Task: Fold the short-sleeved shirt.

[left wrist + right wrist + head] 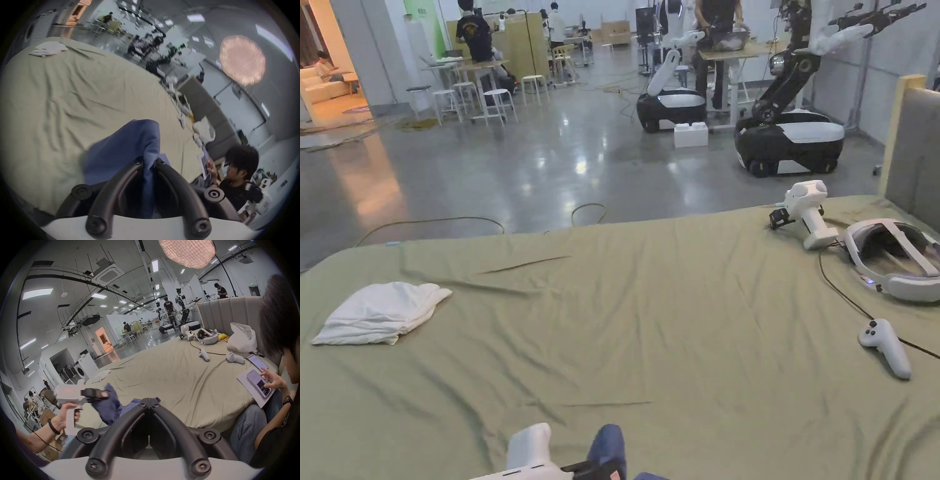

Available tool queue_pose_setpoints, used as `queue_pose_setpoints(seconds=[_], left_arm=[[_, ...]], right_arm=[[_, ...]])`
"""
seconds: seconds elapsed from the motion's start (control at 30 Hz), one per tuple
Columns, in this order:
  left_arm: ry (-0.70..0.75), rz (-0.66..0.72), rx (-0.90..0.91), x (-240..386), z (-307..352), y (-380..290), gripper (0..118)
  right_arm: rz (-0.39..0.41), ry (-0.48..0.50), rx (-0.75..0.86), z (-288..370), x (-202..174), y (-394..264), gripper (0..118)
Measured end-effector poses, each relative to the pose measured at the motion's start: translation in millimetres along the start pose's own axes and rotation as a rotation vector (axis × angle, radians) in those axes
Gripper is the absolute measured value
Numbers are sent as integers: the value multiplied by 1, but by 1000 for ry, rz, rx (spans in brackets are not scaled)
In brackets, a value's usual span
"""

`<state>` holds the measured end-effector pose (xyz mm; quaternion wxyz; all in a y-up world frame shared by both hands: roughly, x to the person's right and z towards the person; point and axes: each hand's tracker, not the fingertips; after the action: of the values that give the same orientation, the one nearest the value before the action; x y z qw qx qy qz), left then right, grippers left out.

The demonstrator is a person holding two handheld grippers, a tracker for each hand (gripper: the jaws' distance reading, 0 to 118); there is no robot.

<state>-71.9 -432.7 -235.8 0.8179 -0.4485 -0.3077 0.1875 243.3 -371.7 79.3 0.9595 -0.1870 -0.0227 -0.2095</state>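
Observation:
The blue short-sleeved shirt (126,149) hangs bunched over the near edge of the bed (650,325), which has an olive sheet. My left gripper (148,163) is shut on a fold of it, with cloth rising between the jaws. In the right gripper view the left gripper (103,394) is held in a hand, its tips buried in the blue shirt (110,405). My right gripper (149,400) has its jaws together, with the shirt's edge at the tips. In the head view the left gripper (578,465) and a bit of the shirt (607,445) sit at the bottom edge.
A white crumpled cloth (381,312) lies at the bed's far left. A headset (894,259), a hand controller (884,347) and a spare white gripper (809,212) lie at the right. A person (276,386) sits by the bed's right side with a phone. Wheeled robots (787,137) stand beyond the bed.

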Motion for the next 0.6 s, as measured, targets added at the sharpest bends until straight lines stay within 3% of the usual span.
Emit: queue_pose_setpoints(seconds=[0.2,0.23,0.3,0.33,0.37,0.47,0.5,0.53,0.57,0.6], left_arm=[[-15,-1,-170,38,-101,-21,14],[21,-32,-190,44,-108,-21,21],[4,-65,-163,50,-106,-19,64],[-12,-61,-148,51,-101,-17,78],[-23,-46,-125,51,-94,-16,78],[-93,20,-69,40,-74,-15,75],[-66,14,-79,38,-76,-18,68],[-45,12,-88,35,-79,-21,49],[-33,5,-109,32,-88,-27,13],[-14,2,-146,30,-100,-34,6]], right_arm=[[-52,-76,13,25,26,-10,0],[-57,-92,6,28,32,-11,0],[-50,-123,0,33,44,-11,0],[-50,-137,-3,35,49,-10,0],[-53,-143,-4,37,54,-9,0],[-83,-154,-1,39,68,-8,0],[-102,-154,-1,38,72,-8,0],[-114,-156,-1,37,74,-8,0],[-128,-158,0,35,77,-10,0],[-147,-158,-3,33,78,-10,0]])
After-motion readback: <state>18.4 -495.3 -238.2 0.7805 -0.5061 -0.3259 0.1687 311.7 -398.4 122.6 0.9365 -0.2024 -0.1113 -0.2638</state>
